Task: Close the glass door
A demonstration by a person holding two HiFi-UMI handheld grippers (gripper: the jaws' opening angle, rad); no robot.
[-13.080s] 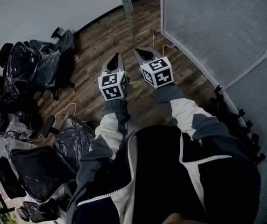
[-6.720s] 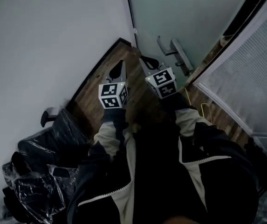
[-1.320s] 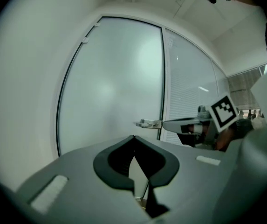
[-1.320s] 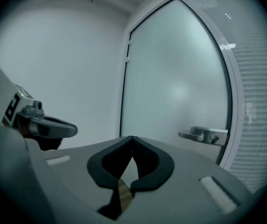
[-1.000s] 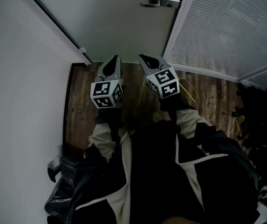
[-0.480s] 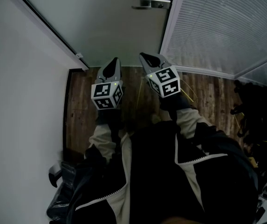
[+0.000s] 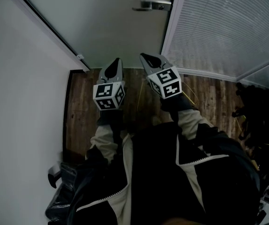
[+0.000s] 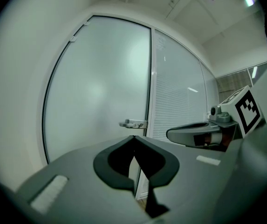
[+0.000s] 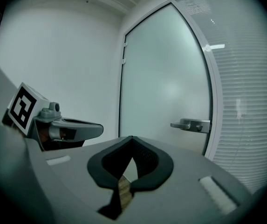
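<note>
The frosted glass door [image 7: 120,22] stands straight ahead, and its edge lies along the frame beside the blinds panel. Its metal lever handle [image 7: 152,4] is on the door's right side, also seen as the handle [image 8: 133,123] and the handle [image 9: 191,124]. My left gripper [image 7: 116,61] and right gripper [image 7: 145,57] are held side by side short of the door, pointing at it, apart from the handle. Both are shut with nothing between the jaws. The left gripper [image 8: 133,138] and right gripper [image 9: 132,138] show tips pressed together.
A white wall [image 7: 21,88] runs along the left. A glass wall with blinds [image 7: 228,27] runs along the right. Dark wood floor [image 7: 82,107] lies below with yellow cable [image 7: 140,93] on it. A plastic-wrapped chair [image 7: 61,196] stands behind at the left, black gear [image 7: 258,125] at the right.
Several seconds ago the door stood swung open at an angle; now it lies in its frame. Over the last second both grippers edged slightly forward, still shut and empty.
</note>
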